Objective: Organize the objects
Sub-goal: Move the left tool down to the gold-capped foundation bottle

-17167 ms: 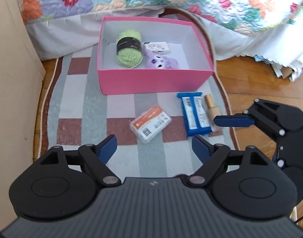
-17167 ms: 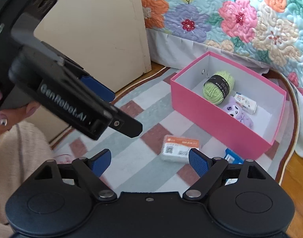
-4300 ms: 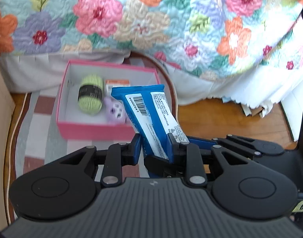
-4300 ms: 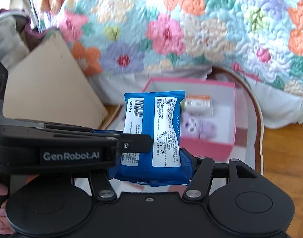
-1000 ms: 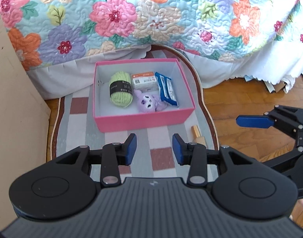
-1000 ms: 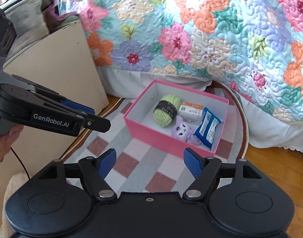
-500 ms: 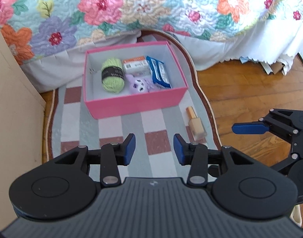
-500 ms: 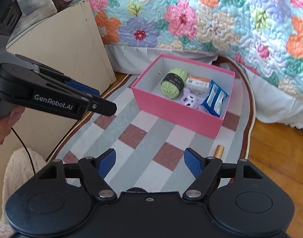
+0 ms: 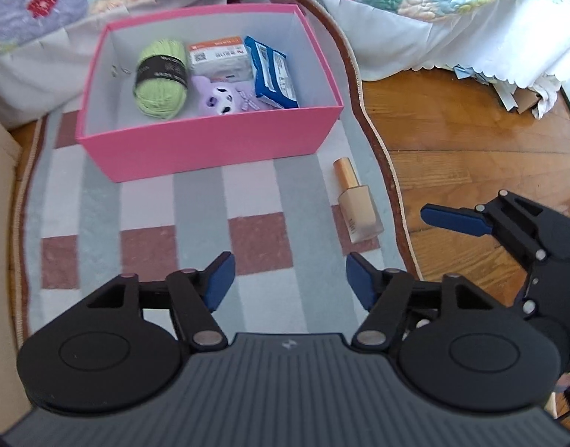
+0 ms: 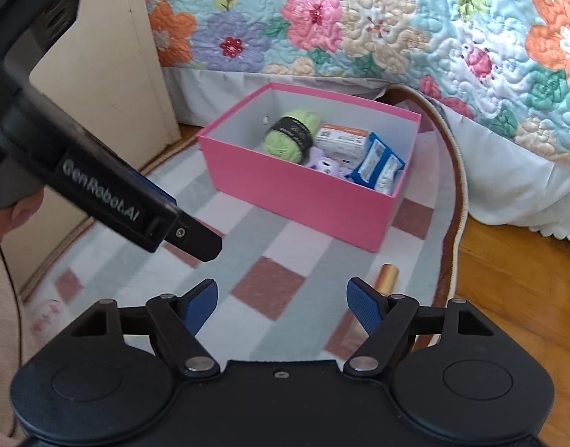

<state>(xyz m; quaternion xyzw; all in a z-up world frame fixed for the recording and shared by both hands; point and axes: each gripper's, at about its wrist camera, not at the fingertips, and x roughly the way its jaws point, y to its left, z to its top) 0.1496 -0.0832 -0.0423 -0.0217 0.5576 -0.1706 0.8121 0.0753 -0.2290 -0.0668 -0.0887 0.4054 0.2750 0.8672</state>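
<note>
On the striped rug [image 9: 143, 201] by the bed sits the pink box [image 9: 210, 145], and most of my sorting looks done: the green yarn ball [image 9: 160, 78], the orange-and-white packet [image 9: 218, 56], the purple plush toy [image 9: 219, 98] and the blue snack wrapper [image 9: 272, 72] all lie inside it, side by side along the back half. One thing is left, as far as I can see: the foundation bottle [image 9: 355, 201] with its gold cap, lying flat on the rug just beside the box's right front corner, near the rug's edge and the wooden floor [image 9: 471, 141].

My left jaws [image 9: 287, 279] are empty and opening at this moment, about halfway apart, with only rug between the blue pads; the bottle lies ahead of them and off to the right. My right jaws [image 10: 281, 303] are also empty and spread wide, and from their view the bottle's gold cap [image 10: 386, 275] shows just past the right pad.

I judge the job nearly finished: pick up that bottle, carry it over the pink wall and set it in the free space at the front of the box. Either side could take it; the right seems nearer.
</note>
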